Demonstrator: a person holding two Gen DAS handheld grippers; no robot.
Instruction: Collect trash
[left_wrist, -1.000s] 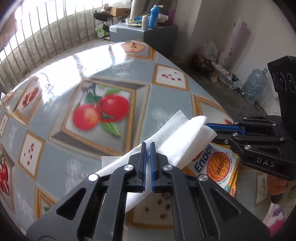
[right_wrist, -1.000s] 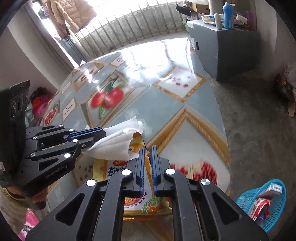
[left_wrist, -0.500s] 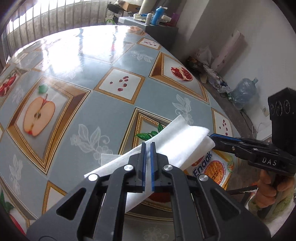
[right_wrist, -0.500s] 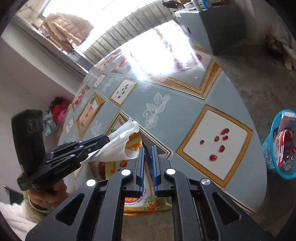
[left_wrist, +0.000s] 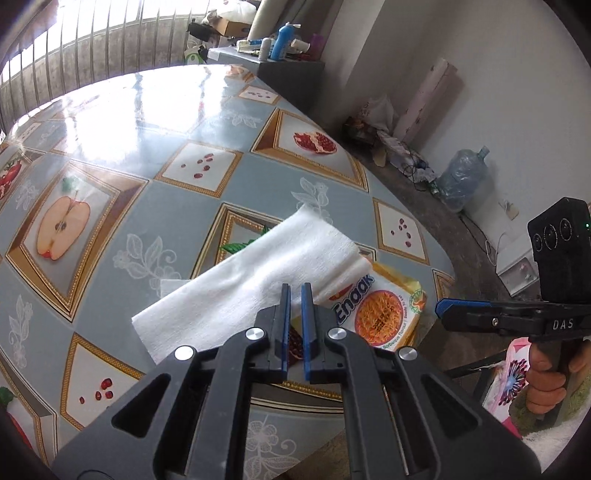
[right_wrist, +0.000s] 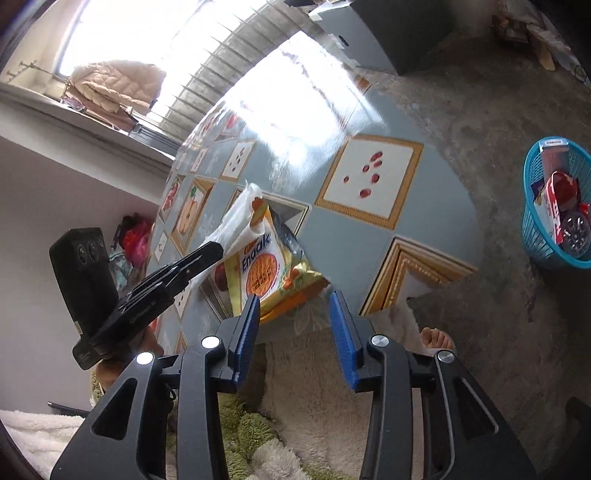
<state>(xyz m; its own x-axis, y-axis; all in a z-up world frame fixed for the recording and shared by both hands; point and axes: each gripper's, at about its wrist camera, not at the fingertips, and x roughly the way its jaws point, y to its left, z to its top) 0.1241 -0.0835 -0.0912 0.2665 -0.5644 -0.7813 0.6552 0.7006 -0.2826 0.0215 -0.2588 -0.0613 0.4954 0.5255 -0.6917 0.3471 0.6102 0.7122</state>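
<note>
A white tissue (left_wrist: 258, 273) hangs over the fruit-patterned table (left_wrist: 147, 206), and my left gripper (left_wrist: 293, 291) is shut on its near edge. In the right wrist view the left gripper (right_wrist: 216, 249) holds the tissue (right_wrist: 236, 218) just above a yellow Enaak noodle packet (right_wrist: 266, 266). The packet (left_wrist: 384, 314) lies flat at the table's near edge. My right gripper (right_wrist: 293, 297) is opening its jaws; the packet's near corner shows between the fingertips and the pads do not press it. From the left wrist view the right gripper (left_wrist: 441, 308) sits just right of the packet, apart from it.
A blue basket (right_wrist: 535, 236) with wrappers in it stands on the concrete floor right of the table (right_wrist: 351, 229). A grey cabinet (left_wrist: 288, 70) with bottles is beyond the table, a water jug (left_wrist: 461, 181) by the wall. A person's foot (right_wrist: 436, 338) shows below.
The right gripper, shut on the noodle packet before, has opened and let it go on the table edge. Both grippers have moved sideways along the table; the left still holds the tissue.
</note>
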